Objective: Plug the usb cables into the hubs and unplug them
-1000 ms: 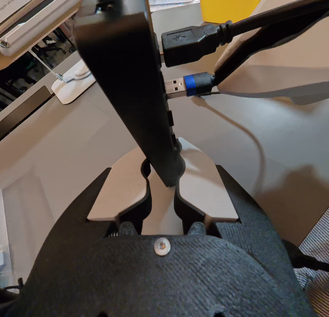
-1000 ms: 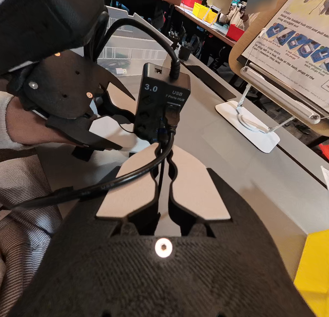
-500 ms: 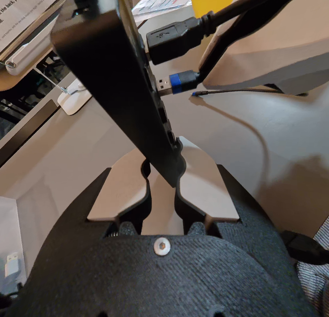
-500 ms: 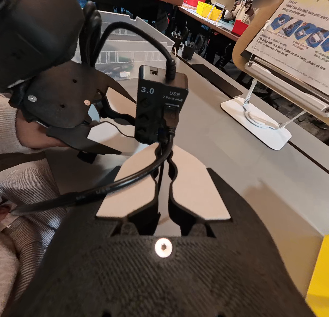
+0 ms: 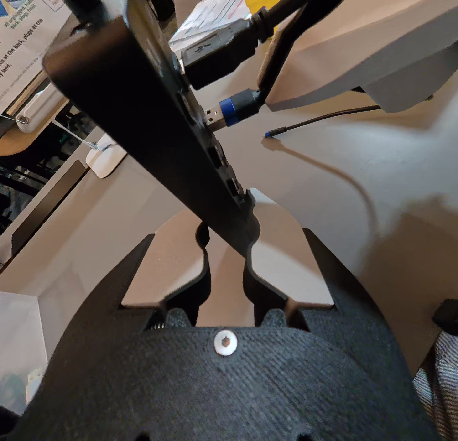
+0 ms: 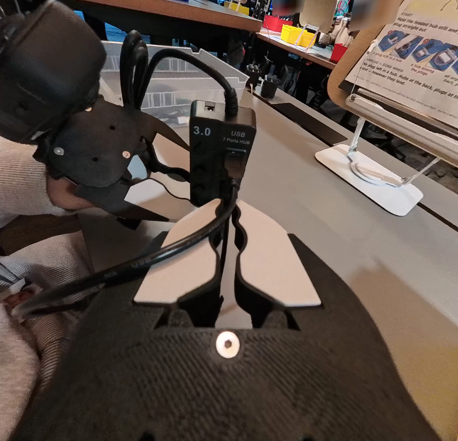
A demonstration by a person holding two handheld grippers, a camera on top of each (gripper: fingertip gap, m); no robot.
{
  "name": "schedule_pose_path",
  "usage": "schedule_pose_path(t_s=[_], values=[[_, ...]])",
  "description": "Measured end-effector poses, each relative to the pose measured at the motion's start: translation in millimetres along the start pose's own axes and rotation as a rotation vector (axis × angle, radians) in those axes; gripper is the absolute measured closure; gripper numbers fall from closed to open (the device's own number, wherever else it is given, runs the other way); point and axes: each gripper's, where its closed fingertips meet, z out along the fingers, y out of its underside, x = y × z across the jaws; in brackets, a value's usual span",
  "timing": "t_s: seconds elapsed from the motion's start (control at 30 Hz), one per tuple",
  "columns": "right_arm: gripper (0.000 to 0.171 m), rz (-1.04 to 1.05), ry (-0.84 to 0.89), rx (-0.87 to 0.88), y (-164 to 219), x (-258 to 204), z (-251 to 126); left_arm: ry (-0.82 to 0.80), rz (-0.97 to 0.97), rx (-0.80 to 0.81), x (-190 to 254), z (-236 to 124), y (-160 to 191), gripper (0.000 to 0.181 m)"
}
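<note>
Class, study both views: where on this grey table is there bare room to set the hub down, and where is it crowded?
Bare: the table between the hub and the stand's white base. Crowded: around the hub, where the left claw grips it, the right claw holds the blue-banded plug and a thin cable lies loose.

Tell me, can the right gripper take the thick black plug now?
Probably not yet: the right gripper is shut on the blue-ringed plug, though the thick black plug sits uncovered just above it.
</note>
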Motion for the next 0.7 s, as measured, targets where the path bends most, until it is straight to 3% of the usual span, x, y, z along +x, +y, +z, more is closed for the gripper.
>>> schedule_pose_path(t_s=[0.7], values=[[0.165, 0.094, -0.088, 0.113, -9.9, -1.6, -6.7, -0.041, 0.17, 0.065, 3.7, -6.6, -12.0, 0.15]])
